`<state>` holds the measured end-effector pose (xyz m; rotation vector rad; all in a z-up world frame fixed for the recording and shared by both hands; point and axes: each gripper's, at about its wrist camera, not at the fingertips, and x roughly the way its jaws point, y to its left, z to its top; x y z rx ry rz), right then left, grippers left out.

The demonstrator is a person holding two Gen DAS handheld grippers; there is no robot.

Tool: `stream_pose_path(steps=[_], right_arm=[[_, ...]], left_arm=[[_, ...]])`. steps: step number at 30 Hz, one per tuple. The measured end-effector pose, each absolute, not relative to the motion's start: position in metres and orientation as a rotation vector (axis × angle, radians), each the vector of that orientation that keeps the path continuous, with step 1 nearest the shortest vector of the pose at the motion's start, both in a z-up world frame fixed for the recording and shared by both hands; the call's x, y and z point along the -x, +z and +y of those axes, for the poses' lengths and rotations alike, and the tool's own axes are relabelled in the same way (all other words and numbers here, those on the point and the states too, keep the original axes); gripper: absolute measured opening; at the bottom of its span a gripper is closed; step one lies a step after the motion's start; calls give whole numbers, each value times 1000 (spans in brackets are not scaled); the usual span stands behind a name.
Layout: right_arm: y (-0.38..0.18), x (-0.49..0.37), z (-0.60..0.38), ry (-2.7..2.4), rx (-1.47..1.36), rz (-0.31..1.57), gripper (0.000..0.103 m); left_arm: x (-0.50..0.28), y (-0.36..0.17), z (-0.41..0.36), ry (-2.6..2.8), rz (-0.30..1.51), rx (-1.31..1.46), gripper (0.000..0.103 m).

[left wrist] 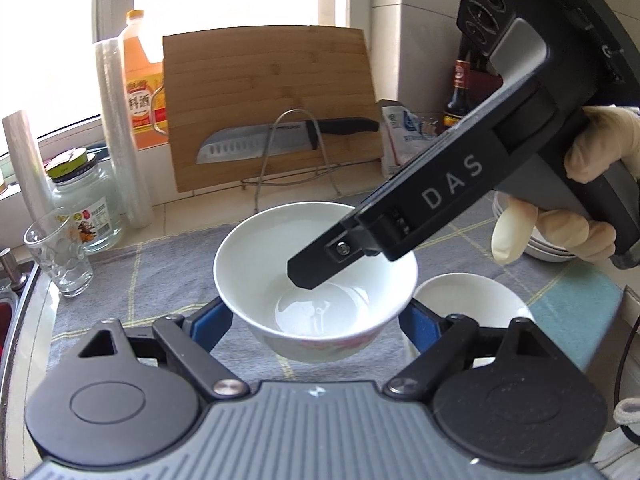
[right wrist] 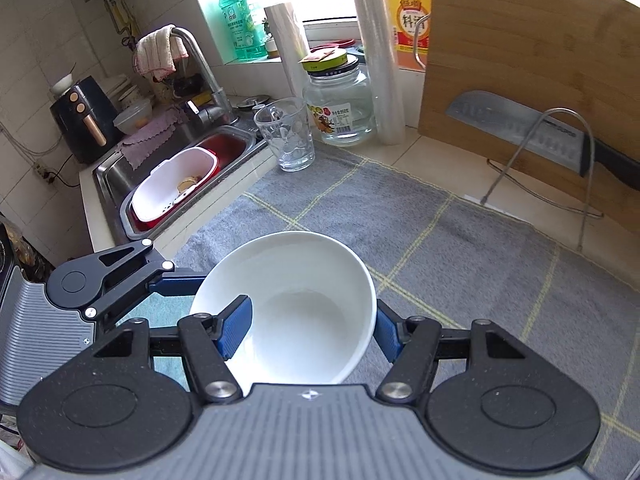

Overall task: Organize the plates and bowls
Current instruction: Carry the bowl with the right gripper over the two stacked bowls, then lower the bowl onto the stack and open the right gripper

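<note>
Mid-carry: white bowl (left wrist: 316, 276) up off the grey mat (left wrist: 160, 272), left gripper (left wrist: 316, 320) jaws clamped round its sides, right gripper (right wrist: 308, 332) jaws pinching its rim. Next, probably: nest into second bowl (left wrist: 472, 300) nearby, easing down level.

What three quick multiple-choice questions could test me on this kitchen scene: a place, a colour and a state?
1. The knife rests: A) in the sink B) against the cutting board C) inside the glass.
2. The held bowl is: A) red B) white C) green.
3. The right hand-held gripper is: A) open B) shut on the bowl C) holding the knife.

Answers: B, its blade lies across the board's front; B, the bowl is plain white inside; B, one finger is inside the bowl's wall and one outside.
</note>
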<state>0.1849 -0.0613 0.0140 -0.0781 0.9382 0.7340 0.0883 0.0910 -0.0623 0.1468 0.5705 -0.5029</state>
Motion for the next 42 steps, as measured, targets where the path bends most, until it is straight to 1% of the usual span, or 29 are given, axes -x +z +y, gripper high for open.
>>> stream_pose_path(steps=[10, 22, 42], right_arm=[[21, -153, -106, 647, 40, 922, 70], [10, -128, -145, 564, 0, 956, 70], [-17, -122, -153, 532, -12, 1009, 70]], left_arm=[[-72, -54, 53, -601, 558, -183, 89], [-62, -65, 19, -695, 593, -218, 89], [-63, -82, 8, -724, 672, -236, 90]])
